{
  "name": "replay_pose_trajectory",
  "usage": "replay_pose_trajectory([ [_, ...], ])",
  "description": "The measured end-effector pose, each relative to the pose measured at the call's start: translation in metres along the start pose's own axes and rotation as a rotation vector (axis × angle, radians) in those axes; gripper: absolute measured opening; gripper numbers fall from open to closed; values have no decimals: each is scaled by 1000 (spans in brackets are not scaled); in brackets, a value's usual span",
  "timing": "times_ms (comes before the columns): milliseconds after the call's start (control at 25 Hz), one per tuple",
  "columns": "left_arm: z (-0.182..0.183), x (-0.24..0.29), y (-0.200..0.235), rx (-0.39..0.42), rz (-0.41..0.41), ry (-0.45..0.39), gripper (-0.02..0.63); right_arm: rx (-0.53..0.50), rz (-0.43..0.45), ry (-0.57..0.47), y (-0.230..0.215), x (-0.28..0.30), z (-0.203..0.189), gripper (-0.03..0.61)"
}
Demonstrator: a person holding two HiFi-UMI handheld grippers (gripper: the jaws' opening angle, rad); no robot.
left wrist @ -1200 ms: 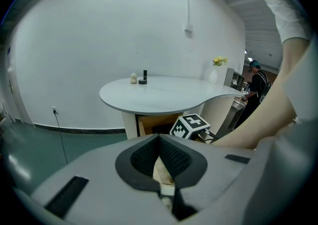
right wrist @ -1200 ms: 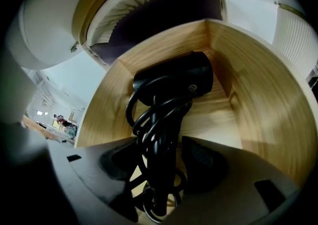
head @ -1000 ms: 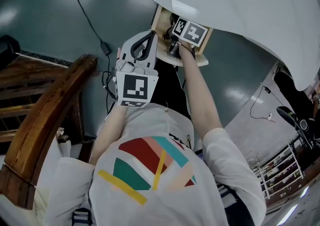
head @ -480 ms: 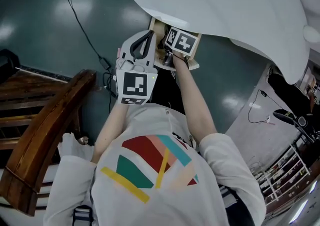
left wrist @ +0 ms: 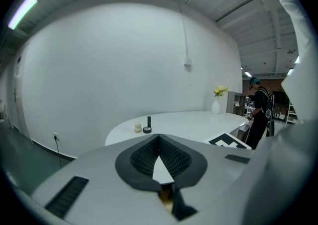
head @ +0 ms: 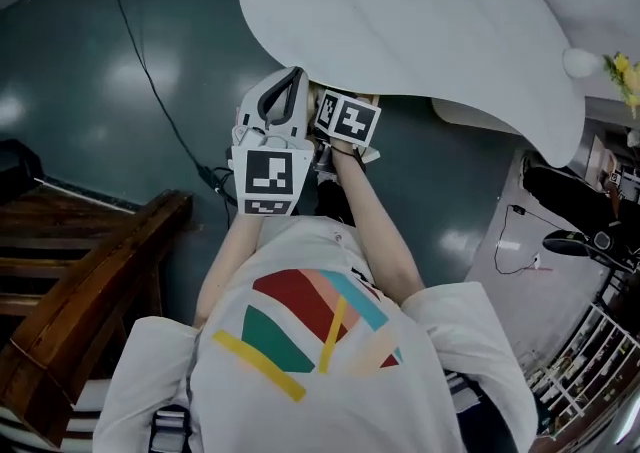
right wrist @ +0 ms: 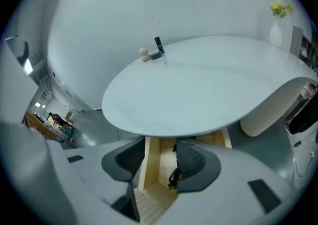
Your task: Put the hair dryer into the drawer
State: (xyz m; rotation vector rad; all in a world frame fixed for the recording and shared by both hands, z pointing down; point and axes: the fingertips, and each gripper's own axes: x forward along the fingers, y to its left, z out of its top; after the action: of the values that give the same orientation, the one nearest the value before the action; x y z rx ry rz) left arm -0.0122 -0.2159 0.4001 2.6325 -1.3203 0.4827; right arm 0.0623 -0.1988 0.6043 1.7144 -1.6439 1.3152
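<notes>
The wooden drawer (right wrist: 155, 167) stands open under the edge of the white table, seen between my right gripper's jaws. A black cord (right wrist: 174, 175) lies in it beside the right jaw. The hair dryer's body is hidden. My right gripper (right wrist: 159, 162) hangs above the drawer and points down into it. Its jaws have just been closing a little, are still apart, and hold nothing. In the head view its marker cube (head: 347, 121) covers the drawer. My left gripper (left wrist: 159, 138) is raised toward the tabletop, its tips together with nothing between them. The head view shows the left gripper (head: 296, 76) beside the right one.
The round white table (head: 430, 21) overhangs the drawer. It carries a small bottle and jar (right wrist: 157, 48) and a vase of yellow flowers (right wrist: 278, 23). A ribbed pale cylinder (right wrist: 271, 112) stands on the right, dark wooden steps (head: 80, 271) on the left. A cable (head: 150, 91) crosses the floor.
Both grippers have risen from the drawer toward the table edge. In the head view, the drawer that showed before is now covered by the right gripper's cube and the tabletop.
</notes>
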Motion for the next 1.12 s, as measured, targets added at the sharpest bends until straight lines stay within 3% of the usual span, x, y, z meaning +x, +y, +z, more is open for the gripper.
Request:
replay_pose_trajectory([
  [160,23,-7,0,-4,21,-48,15,-59,-25,9,1,-30,3,155],
  [240,36,-12,2,-1,33,-77,17,-89,-34,-53,3,-51,17,80],
  [360,56,-22,7,3,50,-118,15,-147,-19,-183,15,-90,51,35],
  [560,88,-33,-3,107,64,-173,17,-192,51,-405,35,-165,102,21],
  [800,133,-51,-10,66,21,-277,17,-327,84,-611,69,-241,137,17],
  [1120,153,-60,-20,66,20,-354,15,-441,144,-861,89,-292,151,12],
])
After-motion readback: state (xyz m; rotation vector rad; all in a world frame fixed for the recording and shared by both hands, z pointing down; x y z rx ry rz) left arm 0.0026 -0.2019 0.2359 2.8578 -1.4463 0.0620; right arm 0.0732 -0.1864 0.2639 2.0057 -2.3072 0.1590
